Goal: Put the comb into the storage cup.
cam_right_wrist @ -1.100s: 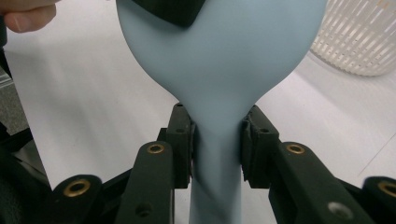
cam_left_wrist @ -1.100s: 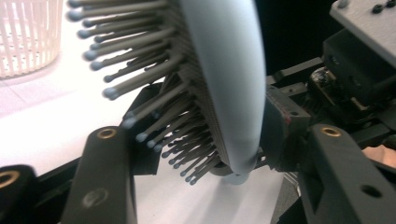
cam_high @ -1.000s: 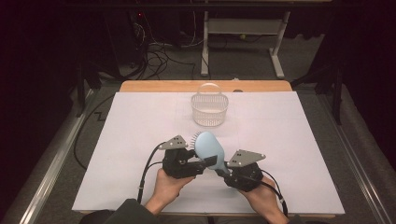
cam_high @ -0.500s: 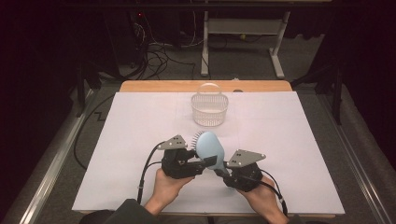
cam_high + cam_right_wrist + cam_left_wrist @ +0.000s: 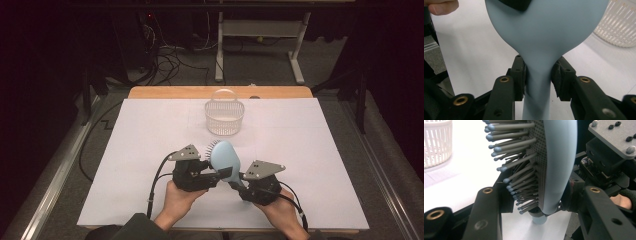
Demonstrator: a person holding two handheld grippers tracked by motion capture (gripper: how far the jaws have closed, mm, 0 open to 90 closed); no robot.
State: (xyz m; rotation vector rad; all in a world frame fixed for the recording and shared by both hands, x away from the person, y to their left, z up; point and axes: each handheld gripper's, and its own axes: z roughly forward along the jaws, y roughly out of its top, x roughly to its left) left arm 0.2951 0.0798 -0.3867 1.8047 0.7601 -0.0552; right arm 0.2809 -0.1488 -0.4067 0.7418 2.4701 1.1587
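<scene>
High view: a person is sitting at the near edge of a white-covered counter [image 5: 150, 130], one tool in each hand. The left tool [image 5: 215, 176] and right tool [image 5: 239, 181] are meeting over the near middle of the counter, and a pale blue hairbrush [image 5: 225, 159] is standing up between them, head uppermost, bristles facing left and away. The brush is being held off the surface. A white basket [image 5: 224, 117] is sitting farther back, near the middle of the counter, apart from the brush. The left hand [image 5: 177, 199] and right hand [image 5: 280, 207] are gripping the tool bodies from below.

Left gripper view: the brush head [image 5: 554, 165] is filling the space between the jaws, edge-on, bristles [image 5: 516, 162] pointing left. The jaws are pinching the lower part of the head, one jaw in among the bristles, the other against the smooth back. The basket [image 5: 435, 142] is showing at upper left, on the white surface. The right tool's grey plate [image 5: 616, 137] is sitting just behind the brush at right.

Right gripper view: the smooth back of the brush [image 5: 546, 27] is rising from the jaws, with the neck lying between the two pads. The jaws have just been opening slightly; the left pad is lying against the neck, the right pad is close alongside, and whether it is pressing cannot be told. A left tool jaw is showing black at the top, against the head. A fingertip [image 5: 441, 7] is in the upper left corner; the basket [image 5: 619, 27] is at upper right.
</scene>
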